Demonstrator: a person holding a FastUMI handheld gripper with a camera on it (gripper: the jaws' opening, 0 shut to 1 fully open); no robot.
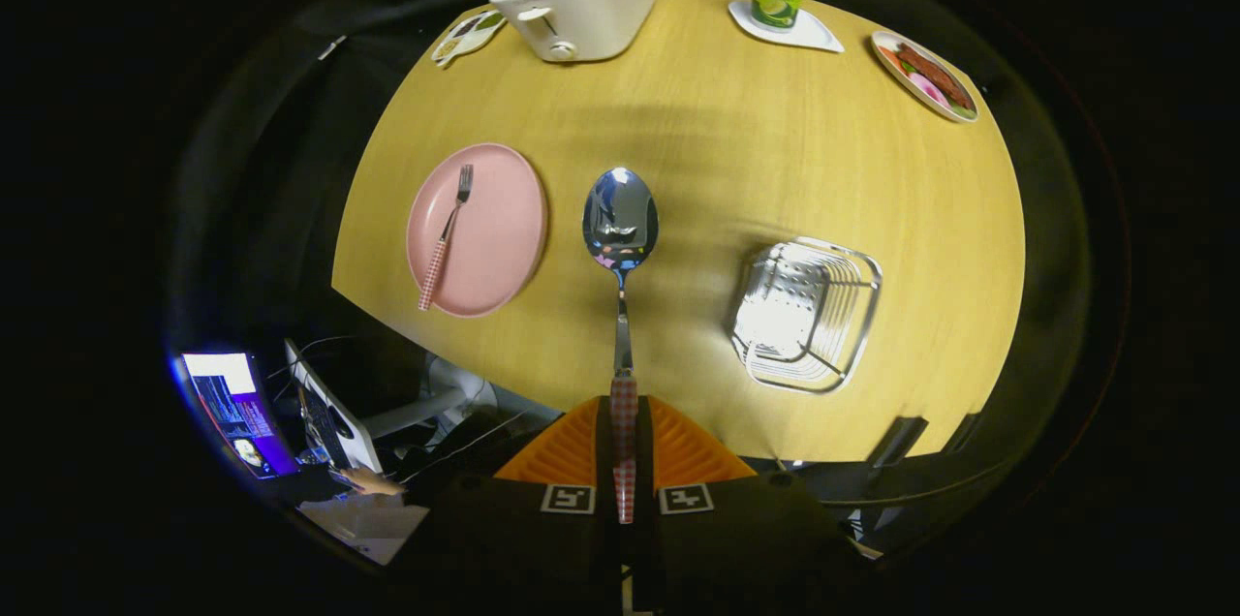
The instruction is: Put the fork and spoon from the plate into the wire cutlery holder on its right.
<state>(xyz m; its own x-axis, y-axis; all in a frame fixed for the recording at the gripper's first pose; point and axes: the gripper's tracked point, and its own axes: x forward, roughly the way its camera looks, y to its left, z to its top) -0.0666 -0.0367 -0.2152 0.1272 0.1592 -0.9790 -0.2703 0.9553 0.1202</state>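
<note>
spoon [621, 238] gripped, raised over the table [697, 151]
the gripper [625, 446] is clenched on the spoon's checked handle, bowl pointing ahead. the fork [445, 238] lies on the pink plate [494, 238] to its left; the wire cutlery holder [809, 316] sits right.

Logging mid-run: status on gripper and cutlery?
Gripper shut on spoon handle, held over table. Fork on pink plate. Wire cutlery holder to the right, path unobstructed.
</note>
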